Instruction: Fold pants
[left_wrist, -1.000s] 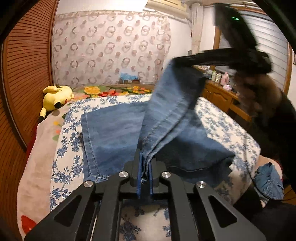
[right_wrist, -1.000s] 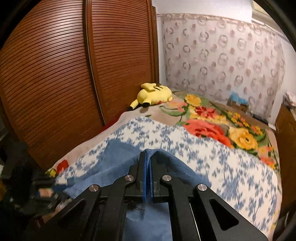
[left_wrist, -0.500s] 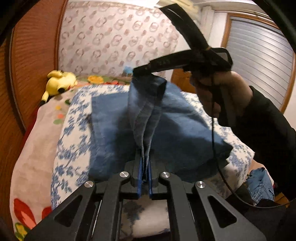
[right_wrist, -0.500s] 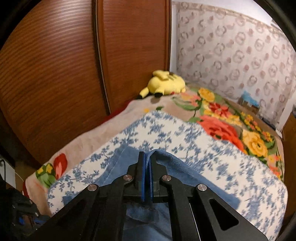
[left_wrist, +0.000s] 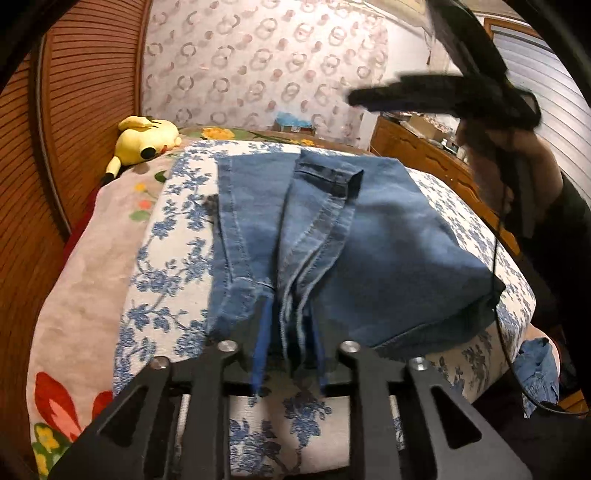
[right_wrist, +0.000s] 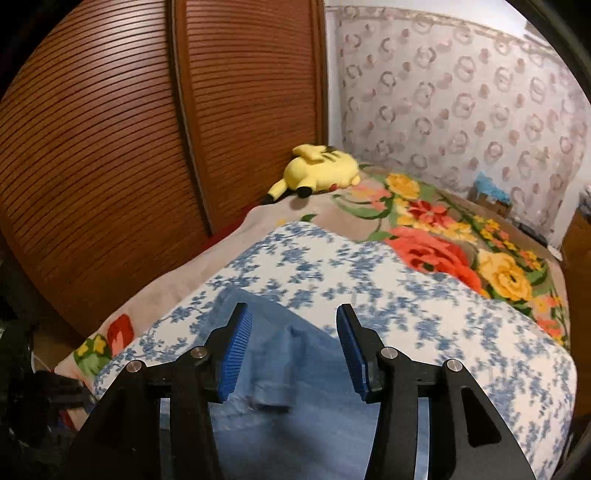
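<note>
Blue jeans (left_wrist: 388, 229) lie folded on the flower-print sheet (left_wrist: 166, 258) of a bed. A doubled strip with the hem rests along their middle. My left gripper (left_wrist: 290, 350) is at the near edge, its jaws opening, and the denim seams hang loose between the blue pads (left_wrist: 258, 347). A hand holds my right gripper (left_wrist: 356, 98) above the far end of the pants, blurred. In the right wrist view the right gripper (right_wrist: 293, 347) has its jaws opening wide above the jeans (right_wrist: 295, 424), with a denim fold lying free below them.
A yellow plush toy (right_wrist: 321, 170) lies at the head of the bed beside brown slatted wardrobe doors (right_wrist: 110, 147). A bright flowered blanket (right_wrist: 461, 266) covers the far part. A wooden dresser (left_wrist: 417, 147) stands at the right. Another blue garment (left_wrist: 535, 365) hangs off the bed's near right corner.
Both grippers came down with the lifted denim, laying it over the rest of the pants. Both jaws then parted, and the fabric dropped out of the right one.
</note>
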